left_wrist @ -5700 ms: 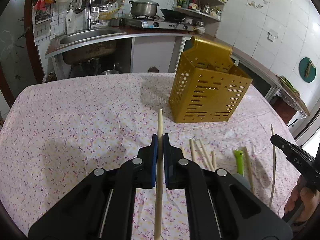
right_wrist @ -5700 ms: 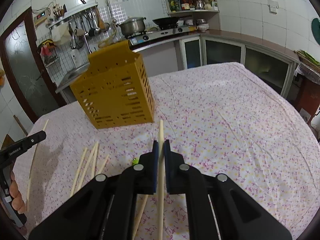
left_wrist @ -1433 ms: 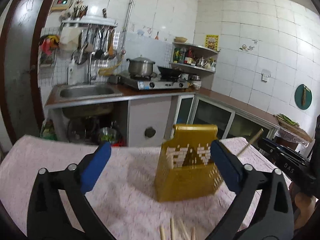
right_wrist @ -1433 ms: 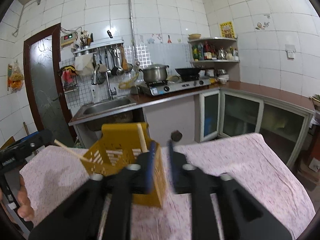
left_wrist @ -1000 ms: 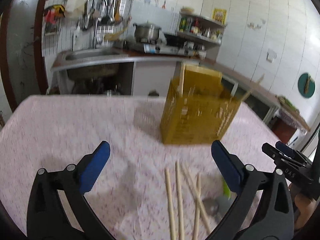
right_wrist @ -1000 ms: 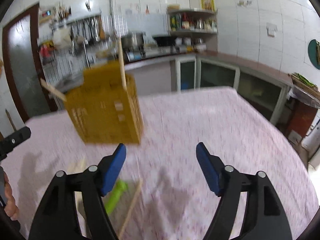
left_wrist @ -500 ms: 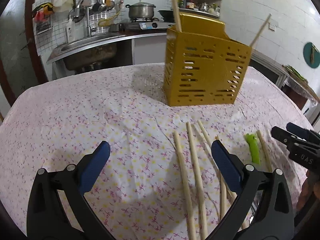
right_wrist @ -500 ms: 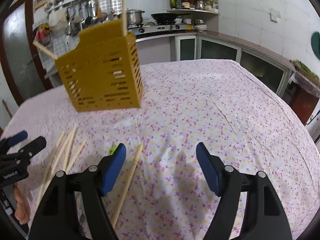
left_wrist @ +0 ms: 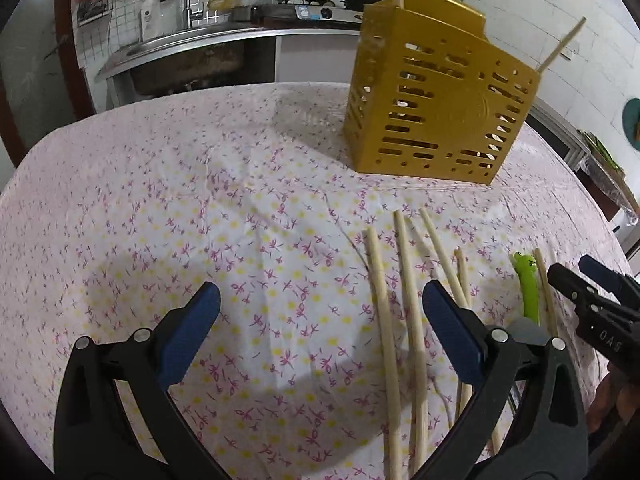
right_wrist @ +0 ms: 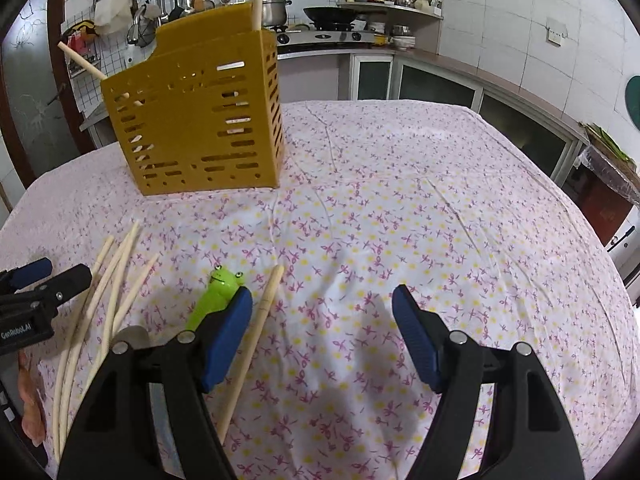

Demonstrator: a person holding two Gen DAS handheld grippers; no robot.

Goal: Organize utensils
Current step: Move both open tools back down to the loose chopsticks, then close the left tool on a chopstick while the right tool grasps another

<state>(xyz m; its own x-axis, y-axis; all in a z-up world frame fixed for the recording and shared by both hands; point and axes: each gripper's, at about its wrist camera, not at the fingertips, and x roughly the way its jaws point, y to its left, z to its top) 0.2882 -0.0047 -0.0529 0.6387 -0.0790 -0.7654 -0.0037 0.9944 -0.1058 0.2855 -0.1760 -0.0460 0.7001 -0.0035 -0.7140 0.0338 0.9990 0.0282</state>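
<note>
From the left wrist, a table under a white cloth with pink and yellow flowers (left_wrist: 200, 208) fills a tiled kitchen; the left gripper (left_wrist: 320, 308) stands wide open and empty, the slotted yellow plastic utensil holder (left_wrist: 432, 108) far ahead of its right jaw, pale wooden chopsticks (left_wrist: 384, 320) just inside that jaw. From the right wrist, the right gripper (right_wrist: 322, 308) hangs released and empty, one loose chopstick (right_wrist: 256, 328) beside its left jaw and a green frog-headed utensil (right_wrist: 216, 292) behind that jaw.

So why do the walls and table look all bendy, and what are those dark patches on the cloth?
Both wrist views use fisheye lenses, so the tablecloth bulges and corners go black. Left wrist view: a soft shadow lies ahead of the left gripper. Right wrist view: another lies under the right gripper. Both pictures are sharp.
</note>
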